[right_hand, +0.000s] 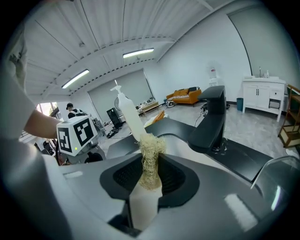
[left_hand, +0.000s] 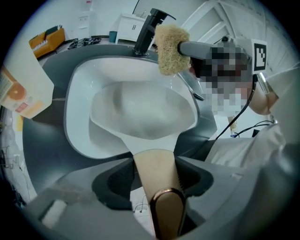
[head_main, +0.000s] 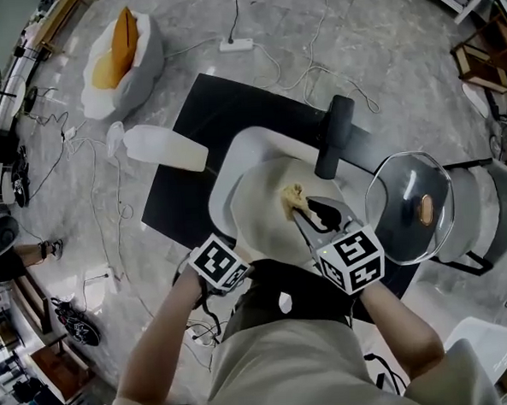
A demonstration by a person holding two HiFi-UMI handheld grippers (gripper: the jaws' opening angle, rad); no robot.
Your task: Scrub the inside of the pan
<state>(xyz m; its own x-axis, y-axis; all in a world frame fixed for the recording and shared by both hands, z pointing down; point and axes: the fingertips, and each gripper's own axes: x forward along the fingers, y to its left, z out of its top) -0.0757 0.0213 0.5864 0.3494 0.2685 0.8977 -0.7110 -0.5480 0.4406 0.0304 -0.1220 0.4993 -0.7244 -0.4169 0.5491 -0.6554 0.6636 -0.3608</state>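
Pan (head_main: pixel 257 197): just one, handle (left_hand: pixel 152 164) pointing back at the person, clamped in the left tool (left_hand: pixel 157 187). Right tool (right_hand: pixel 147 180) pinches one scrubber (right_hand: pixel 150 152).

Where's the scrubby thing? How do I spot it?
Find the big white square sink on the black counter. Over the white pan held there, the right tongs pinch a straw-yellow fibrous scrubber. It's the only rough, fuzzy thing there.

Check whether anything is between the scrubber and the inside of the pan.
Nothing visible does. The pan is bare inside, and the scrubber in the right gripper hangs close by its far side.
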